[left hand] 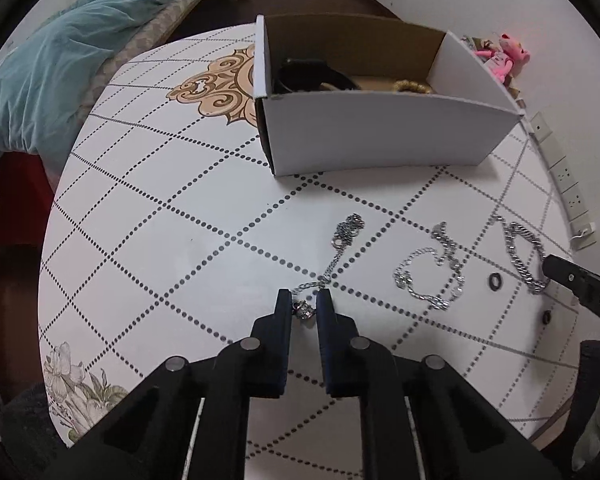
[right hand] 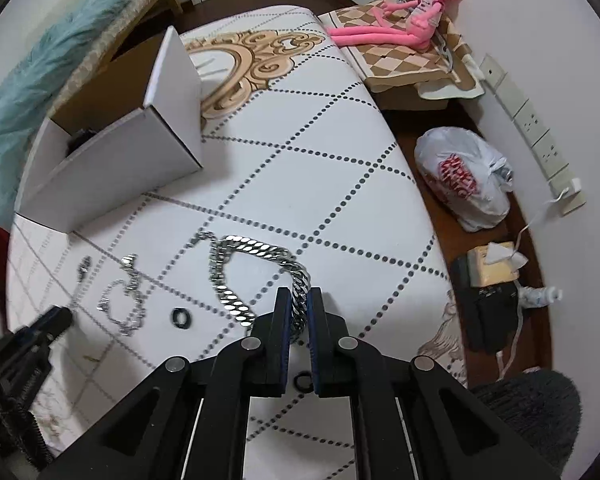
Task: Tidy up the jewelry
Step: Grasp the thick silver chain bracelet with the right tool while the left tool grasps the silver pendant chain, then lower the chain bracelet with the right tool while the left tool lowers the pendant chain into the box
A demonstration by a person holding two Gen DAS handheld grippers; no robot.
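My left gripper point(left hand: 304, 300) is shut on the near end of a thin silver chain point(left hand: 342, 236) that lies on the white table point(left hand: 160, 240). My right gripper point(right hand: 299, 300) is shut on a thick silver curb chain point(right hand: 244, 256), which also shows in the left wrist view point(left hand: 522, 254). A third silver chain point(left hand: 432, 270) lies between them, also in the right wrist view point(right hand: 126, 300). Two black rings point(left hand: 495, 280) point(left hand: 547, 317) lie near it. An open white cardboard box point(left hand: 380, 132) at the back holds black and gold items.
The table's right edge drops to a floor with a white plastic bag point(right hand: 466, 178) and a tissue box point(right hand: 496, 266). A pink plush toy point(right hand: 400, 24) sits on a checkered box. A power strip point(right hand: 540, 136) runs along the wall. A teal blanket point(left hand: 40, 68) lies left.
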